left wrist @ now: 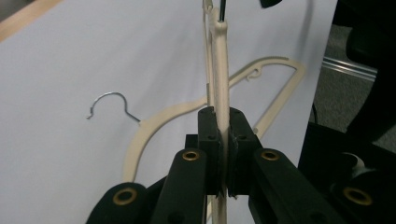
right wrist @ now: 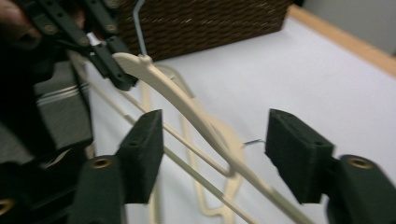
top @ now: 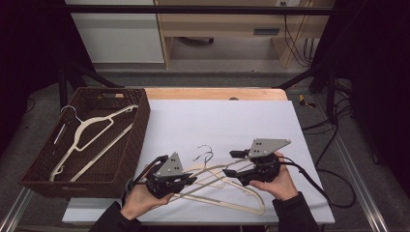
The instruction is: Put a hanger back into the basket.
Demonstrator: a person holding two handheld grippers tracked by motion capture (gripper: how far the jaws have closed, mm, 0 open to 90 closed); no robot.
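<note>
Left gripper [left wrist: 224,154] jaws pinching cream hanger [left wrist: 220,70], right gripper [right wrist: 215,163] jaws spread around it

Setting: a laboratory-type recording station. Indicators: a table [top: 251,111] covered with a white sheet, a black frame [top: 193,9] overhead, dark curtains at both sides, loose cables [top: 333,183] on the grey floor, and plain wooden furniture [top: 217,29] behind.
</note>
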